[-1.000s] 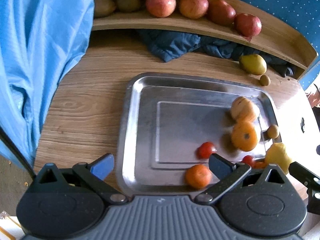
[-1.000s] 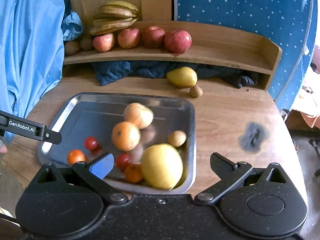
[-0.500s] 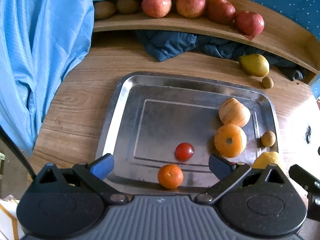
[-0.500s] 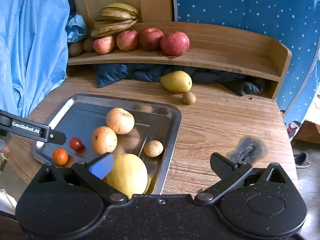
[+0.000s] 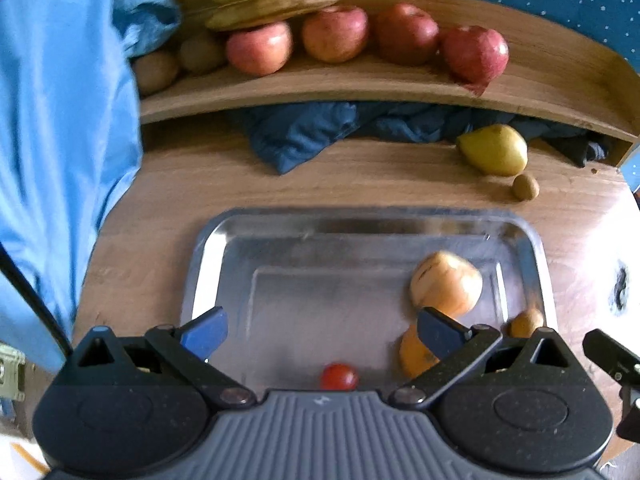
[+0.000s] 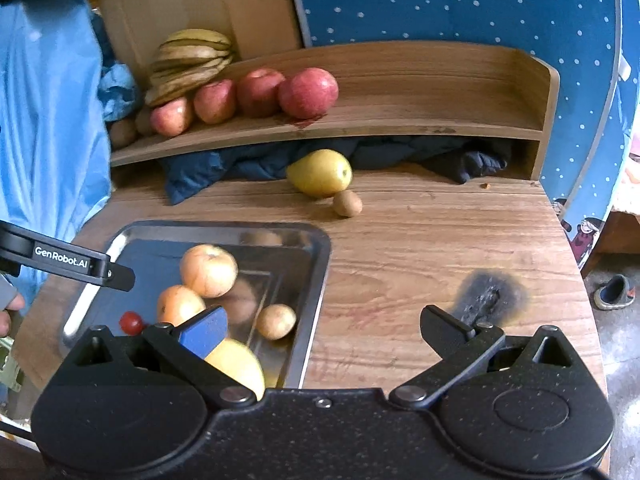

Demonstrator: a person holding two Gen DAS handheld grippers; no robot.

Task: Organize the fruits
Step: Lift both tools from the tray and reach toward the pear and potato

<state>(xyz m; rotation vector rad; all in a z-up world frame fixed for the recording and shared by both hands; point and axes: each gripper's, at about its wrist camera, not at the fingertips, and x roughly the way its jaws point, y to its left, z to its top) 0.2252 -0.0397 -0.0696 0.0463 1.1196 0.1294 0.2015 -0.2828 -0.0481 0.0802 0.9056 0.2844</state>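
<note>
A steel tray (image 5: 208, 256) (image 6: 320, 276) lies on the wooden table. It holds a pale orange fruit (image 5: 446, 284) (image 6: 208, 270), an orange (image 5: 412, 354) (image 6: 178, 304), a cherry tomato (image 5: 338, 376) (image 6: 131, 322), a kiwi (image 5: 526, 322) (image 6: 276, 321) and a large yellow fruit (image 6: 236, 364). A pear (image 5: 494, 150) (image 6: 320, 173) and a second kiwi (image 5: 525, 187) (image 6: 347, 203) rest on the table behind it. My left gripper (image 5: 322, 330) hovers open over the tray's near side. My right gripper (image 6: 324, 326) is open above the tray's right rim and bare wood.
A wooden shelf (image 6: 400, 120) at the back carries several red apples (image 5: 334, 34) (image 6: 308, 92), bananas (image 6: 188, 60) and kiwis (image 5: 156, 70). Dark blue cloth (image 5: 304, 136) lies under it. Blue fabric (image 5: 60, 120) hangs at the left. A burn mark (image 6: 490, 296) scars the table.
Both grippers have drawn back and tilted up, so the shelf fills more of each view. The small orange at the tray's near edge is out of sight now. Both stay open.
</note>
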